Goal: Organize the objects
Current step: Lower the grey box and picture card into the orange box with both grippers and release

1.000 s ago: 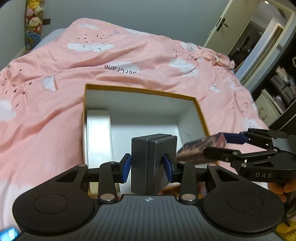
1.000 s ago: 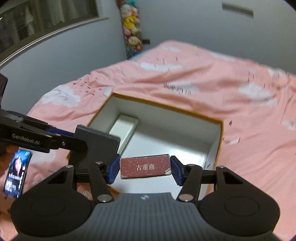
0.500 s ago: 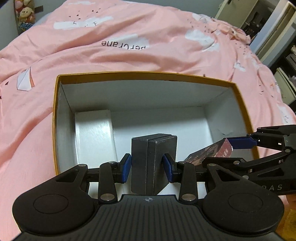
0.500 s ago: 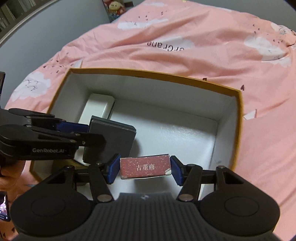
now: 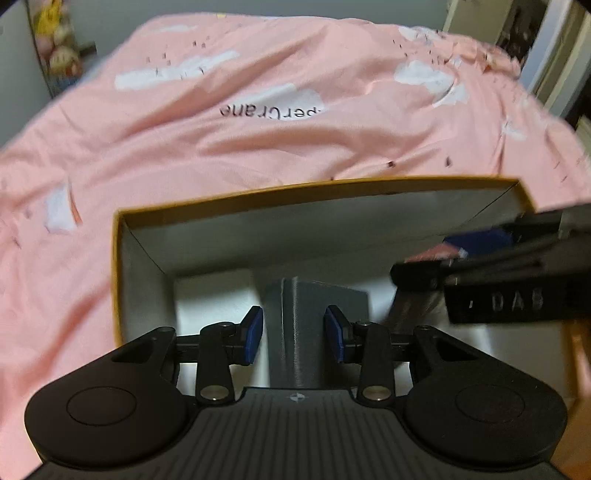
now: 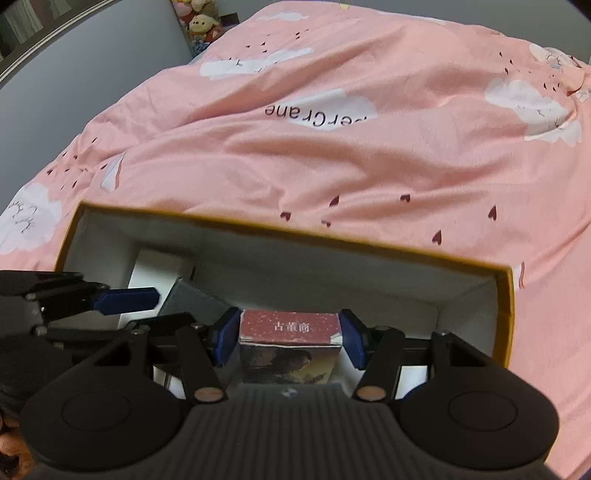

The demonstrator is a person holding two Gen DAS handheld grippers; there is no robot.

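An open cardboard box [image 5: 310, 190] [image 6: 332, 236] with a mustard rim and white inside lies on the pink bed. My left gripper [image 5: 294, 334] is shut on a dark grey box [image 5: 314, 325], held low inside it. To the right, my right gripper [image 6: 290, 338] is shut on a red book [image 6: 291, 326] with Chinese lettering on its end, also lowered into the box. From the right wrist view the grey box [image 6: 192, 299] shows at the left with the left gripper's blue fingertip [image 6: 127, 297] on it. A white box [image 5: 214, 299] [image 6: 155, 266] lies in the left corner.
The pink duvet [image 5: 258, 129] with white clouds spreads all round the box. Soft toys [image 6: 201, 22] hang at the far wall. A doorway [image 5: 546, 48] stands at the far right. A hand [image 6: 11, 439] shows at the lower left edge.
Both grippers have come forward and down from above the box's near edge into the box, carrying the grey box and the book. Each grip is unchanged.
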